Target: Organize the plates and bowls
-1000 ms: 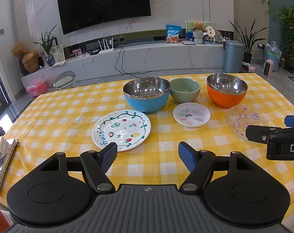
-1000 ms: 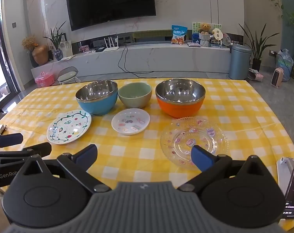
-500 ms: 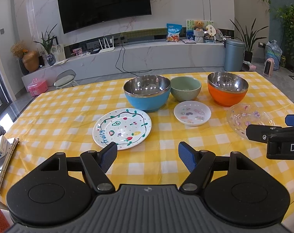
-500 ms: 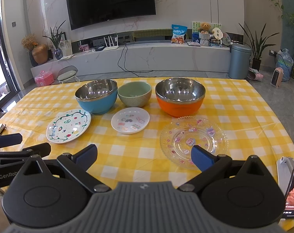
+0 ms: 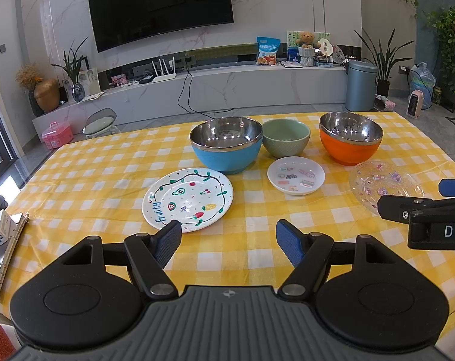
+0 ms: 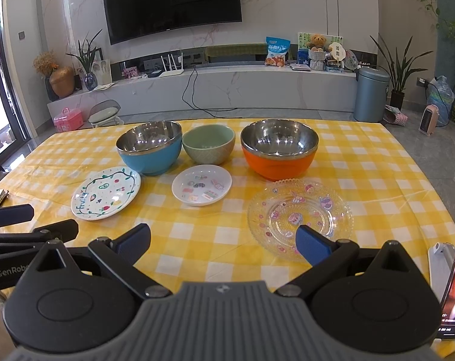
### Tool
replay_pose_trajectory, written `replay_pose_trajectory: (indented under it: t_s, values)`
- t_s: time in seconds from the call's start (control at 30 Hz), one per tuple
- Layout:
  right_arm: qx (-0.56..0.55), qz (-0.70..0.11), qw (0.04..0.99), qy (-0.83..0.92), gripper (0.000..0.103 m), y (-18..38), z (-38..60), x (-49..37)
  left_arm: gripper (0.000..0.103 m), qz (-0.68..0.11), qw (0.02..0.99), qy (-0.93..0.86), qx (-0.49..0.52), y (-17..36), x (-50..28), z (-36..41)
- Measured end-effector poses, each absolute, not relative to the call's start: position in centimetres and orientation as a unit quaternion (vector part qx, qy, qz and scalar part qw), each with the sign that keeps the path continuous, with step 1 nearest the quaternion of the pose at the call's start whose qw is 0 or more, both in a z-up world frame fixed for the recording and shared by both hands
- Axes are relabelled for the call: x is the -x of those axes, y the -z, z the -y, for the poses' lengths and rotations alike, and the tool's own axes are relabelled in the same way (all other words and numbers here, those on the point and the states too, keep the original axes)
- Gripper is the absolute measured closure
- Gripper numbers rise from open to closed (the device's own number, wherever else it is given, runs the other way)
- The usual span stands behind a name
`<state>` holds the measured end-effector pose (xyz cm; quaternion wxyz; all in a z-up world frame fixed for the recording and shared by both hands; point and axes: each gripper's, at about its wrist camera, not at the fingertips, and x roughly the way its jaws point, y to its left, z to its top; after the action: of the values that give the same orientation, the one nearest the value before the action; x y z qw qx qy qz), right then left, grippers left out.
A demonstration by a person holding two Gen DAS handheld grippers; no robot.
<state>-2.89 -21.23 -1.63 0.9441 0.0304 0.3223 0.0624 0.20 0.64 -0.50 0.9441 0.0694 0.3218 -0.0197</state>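
**Hovering over six dishes, both claws empty**

Looking down the left claw (image 5: 227,239), its blue fingers are spread wide with nothing between them, hanging over the near edge of the table (image 5: 77,174) with the yellow checked cloth. The right claw (image 6: 223,239) is the same deal: wide open, empty, low over the near edge.

Dishes are all spread out and none are stacked. In the left view, the back row runs from about 12 to 1 o'clock: blue bowl (image 5: 226,144), green bowl (image 5: 286,138), orange bowl (image 5: 350,141). The blue and green ones sit just beside each other, and the orange one stands a bit apart. Both the blue and orange bowls have shiny metal insides.

Front row: the fruit plate (image 5: 187,199) sits at about 11 o'clock, right ahead of the left finger. The small white plate (image 5: 295,175) is at about 1 o'clock in front of the green bowl. The clear glass plate (image 6: 299,210) is at about 1 o'clock in the right view, with the right finger over its near rim.

A binder (image 5: 4,255) lies at the table's 9 o'clock edge, and a phone (image 6: 454,276) stands at 3 o'clock in the right view.
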Motion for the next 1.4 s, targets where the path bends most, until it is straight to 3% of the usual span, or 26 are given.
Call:
replay_pose_trajectory:
  t_s: [1.4]
  values:
    - [-0.022,-0.33,0.942,-0.061,0.003,2.4,21.3,2.8,0.019,-0.322,0.944,0.02,-0.069,0.5,-0.2,-0.7]
